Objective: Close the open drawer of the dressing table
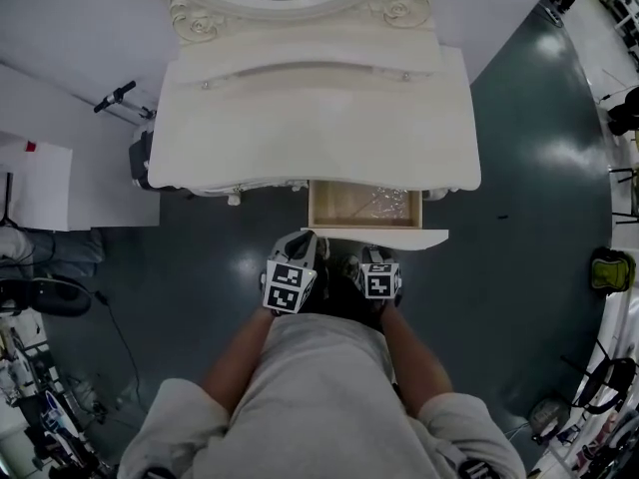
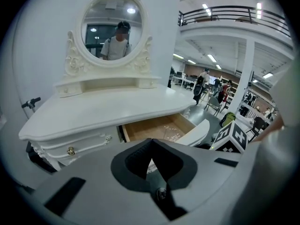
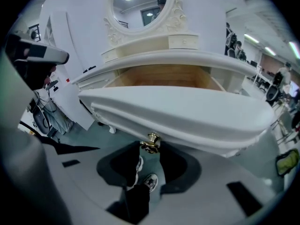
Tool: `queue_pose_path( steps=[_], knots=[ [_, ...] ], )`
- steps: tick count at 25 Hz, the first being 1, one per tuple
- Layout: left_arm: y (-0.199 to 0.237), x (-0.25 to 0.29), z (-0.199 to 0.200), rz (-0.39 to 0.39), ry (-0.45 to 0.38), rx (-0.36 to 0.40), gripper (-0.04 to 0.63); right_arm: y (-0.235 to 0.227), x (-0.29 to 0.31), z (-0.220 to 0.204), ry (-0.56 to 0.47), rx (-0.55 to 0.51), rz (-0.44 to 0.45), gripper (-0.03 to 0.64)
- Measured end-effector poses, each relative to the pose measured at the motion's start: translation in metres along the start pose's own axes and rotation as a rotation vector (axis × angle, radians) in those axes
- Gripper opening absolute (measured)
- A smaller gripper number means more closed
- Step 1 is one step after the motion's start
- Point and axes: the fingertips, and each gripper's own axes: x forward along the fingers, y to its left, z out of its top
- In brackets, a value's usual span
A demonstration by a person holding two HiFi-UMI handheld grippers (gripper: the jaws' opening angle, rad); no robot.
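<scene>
With the right gripper [image 3: 150, 154] parted, its tips either side of the brass knob [image 3: 151, 142] but not visibly clamping it, and the left gripper [image 2: 151, 146] pinched shut on nothing alongside, push squarely on the front of the drawer [image 3: 178, 109], pulled well out from under the dressing table [image 1: 310, 118]. Keep pressure near the knob, straight inward, easing off before flush.

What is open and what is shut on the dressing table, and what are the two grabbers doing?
Cream right-hand wooden drawer: pulled out, open.
Cream left-hand drawer: shut.
Round mirror in carved cream frame: upright.
Left gripper: fingers together, empty.
Right gripper: fingers either side of the small brass drawer knob; squeeze unclear.
</scene>
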Motion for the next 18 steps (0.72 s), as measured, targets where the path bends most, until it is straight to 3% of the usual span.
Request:
queue_pose_path(
  steps=[13, 18],
  knots=[
    [-0.001, 0.008, -0.001, -0.023, -0.004, 0.004, 0.008, -0.005, 0.001, 0.007, -0.023, 0.013, -0.017, 0.145],
    [0.004, -0.002, -0.010, 0.005, -0.006, -0.017, 0.008, -0.007, 0.002, 0.010, -0.036, -0.009, -0.014, 0.145]
  ],
)
